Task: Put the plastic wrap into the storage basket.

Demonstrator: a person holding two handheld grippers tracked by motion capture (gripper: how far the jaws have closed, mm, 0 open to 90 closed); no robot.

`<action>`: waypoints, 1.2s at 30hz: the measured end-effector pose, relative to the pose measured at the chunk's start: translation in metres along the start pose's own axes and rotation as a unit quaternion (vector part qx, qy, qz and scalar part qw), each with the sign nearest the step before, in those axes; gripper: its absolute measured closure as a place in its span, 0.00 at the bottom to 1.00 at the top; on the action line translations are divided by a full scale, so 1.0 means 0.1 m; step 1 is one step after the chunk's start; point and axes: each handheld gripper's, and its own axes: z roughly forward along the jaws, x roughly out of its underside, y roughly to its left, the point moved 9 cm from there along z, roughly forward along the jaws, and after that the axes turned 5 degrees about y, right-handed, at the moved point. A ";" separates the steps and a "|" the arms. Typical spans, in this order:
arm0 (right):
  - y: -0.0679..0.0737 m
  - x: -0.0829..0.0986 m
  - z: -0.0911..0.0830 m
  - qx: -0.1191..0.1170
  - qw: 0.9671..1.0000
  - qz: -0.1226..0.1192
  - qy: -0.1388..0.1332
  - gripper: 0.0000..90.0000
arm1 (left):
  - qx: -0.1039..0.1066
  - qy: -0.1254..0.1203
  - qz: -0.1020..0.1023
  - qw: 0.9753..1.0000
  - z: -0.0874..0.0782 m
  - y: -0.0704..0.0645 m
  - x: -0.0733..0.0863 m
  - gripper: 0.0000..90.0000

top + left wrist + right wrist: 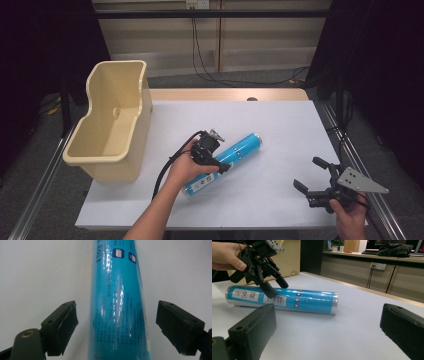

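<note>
Blue and glossy, the tube (pixel 223 162) lies on its side on the white sheet (pixel 280 125), running lengthwise up between the two fingers (pixel 61 327) of the left gripper (pixel 117 330). That gripper's jaws stand wide apart, one on each flank of the tube, with white sheet showing in the gap on both sides, so nothing is clasped. From the high view the left gripper (pixel 212 159) hovers over the tube's nearer half, held by the left hand (pixel 186 167); whether the finger tips touch the wrapper there I cannot tell.

Off to the right and well apart, the right gripper (pixel 312 176) is held in the right hand (pixel 350 215), its jaws spread and holding nothing. Seen along its fingers (pixel 252 335), the tube (pixel 284 298) lies crosswise beyond them, with the left gripper (pixel 273 287) straddling it near the barcode.

A cream plastic bin (pixel 112 120) stands at the sheet's left edge, beyond the left gripper's fingers. Wooden table edge (pixel 225 94) shows at the far side, with cables and pale panels behind.
</note>
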 end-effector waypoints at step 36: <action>0.01 0.01 0.01 -0.006 1.000 -0.002 0.003 0.00 | -0.007 0.124 -0.020 0.992 0.28 -0.01 0.00 0.35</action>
